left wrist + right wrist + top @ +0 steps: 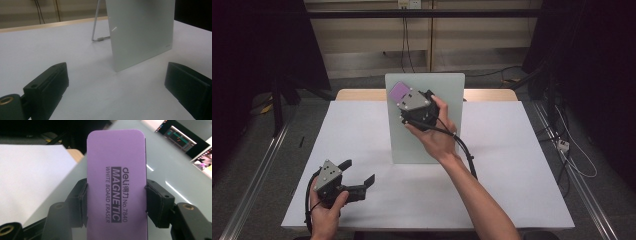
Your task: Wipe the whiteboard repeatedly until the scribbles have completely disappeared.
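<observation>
Standing upright near the far edge of the white, matte-topped table (512, 165), a pale green, glossy rectangular board with rounded corners (424, 145) is propped from behind by a thin wire leg (95, 25). A purple, flat, rounded-corner foam whiteboard eraser (116, 185) is clamped between the black jaws of the right gripper (404, 102) and is held against the upper left corner of the board's smooth face. The eraser's surface is seen as fine-grained and soft, with dark printed lettering along its length; its two long sides are pressed by the ribbed black pads (81, 203). Light streaks and coloured screens are reflected in the board's sheen beside it.

The left gripper (359, 172) is held low near the table's near left corner, its blocky black jaws set wide apart with nothing between them; bare table and the board's lower edge are seen past them in the left gripper view.
</observation>
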Motion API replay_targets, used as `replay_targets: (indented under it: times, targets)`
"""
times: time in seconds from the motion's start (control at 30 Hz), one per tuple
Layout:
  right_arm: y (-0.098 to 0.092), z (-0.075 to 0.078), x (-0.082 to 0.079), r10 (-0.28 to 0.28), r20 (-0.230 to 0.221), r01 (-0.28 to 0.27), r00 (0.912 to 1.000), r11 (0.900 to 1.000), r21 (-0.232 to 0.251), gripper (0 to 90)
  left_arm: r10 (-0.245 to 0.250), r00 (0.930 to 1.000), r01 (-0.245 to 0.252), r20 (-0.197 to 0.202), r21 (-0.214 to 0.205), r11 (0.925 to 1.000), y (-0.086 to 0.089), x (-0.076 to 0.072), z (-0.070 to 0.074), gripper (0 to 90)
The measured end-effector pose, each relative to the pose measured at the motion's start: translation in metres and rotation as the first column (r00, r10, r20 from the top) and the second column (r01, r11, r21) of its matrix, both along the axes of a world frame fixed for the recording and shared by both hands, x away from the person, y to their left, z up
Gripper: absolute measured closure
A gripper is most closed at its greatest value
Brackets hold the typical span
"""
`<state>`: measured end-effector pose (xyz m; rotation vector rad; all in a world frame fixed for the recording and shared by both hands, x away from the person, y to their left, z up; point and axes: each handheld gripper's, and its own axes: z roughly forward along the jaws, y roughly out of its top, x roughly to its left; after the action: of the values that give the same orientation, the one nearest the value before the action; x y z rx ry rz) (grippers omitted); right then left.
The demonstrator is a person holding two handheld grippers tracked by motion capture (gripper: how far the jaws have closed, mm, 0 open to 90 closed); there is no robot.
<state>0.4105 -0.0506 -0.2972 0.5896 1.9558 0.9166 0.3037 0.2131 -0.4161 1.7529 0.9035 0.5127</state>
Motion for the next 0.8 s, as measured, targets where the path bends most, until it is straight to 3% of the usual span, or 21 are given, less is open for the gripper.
replay_targets:
  times: [0.27,0.47,0.57,0.67,0.8]
  targets:
    - [0.022,-0.028,-0.01,0.047,-0.045,-0.05,0.9979,0.9974,-0.053,41.8,0.003,1.0,-0.003,0.001,0.0,1.0,0.0,0.0,0.0,5.1]
    - [0.028,-0.041,-0.014,0.073,-0.066,-0.077,0.9951,0.9954,-0.058,41.8,0.003,1.0,-0.003,-0.003,0.0,1.0,0.001,0.0,0.0,5.1]
    - [0.024,-0.036,-0.012,0.081,-0.071,-0.083,0.9941,0.9962,-0.027,41.7,0.005,1.0,-0.005,-0.001,0.002,1.0,0.002,0.0,0.0,5.2]
    - [0.018,-0.025,-0.009,0.052,-0.037,-0.053,0.998,0.9983,-0.023,41.7,0.007,1.0,-0.007,0.0,-0.002,1.0,0.002,0.0,0.0,5.2]
    - [0.004,-0.004,-0.002,0.016,-0.011,-0.016,0.9998,0.9997,0.018,41.7,0.006,1.0,-0.006,0.002,-0.003,1.0,0.001,-0.001,0.0,5.2]
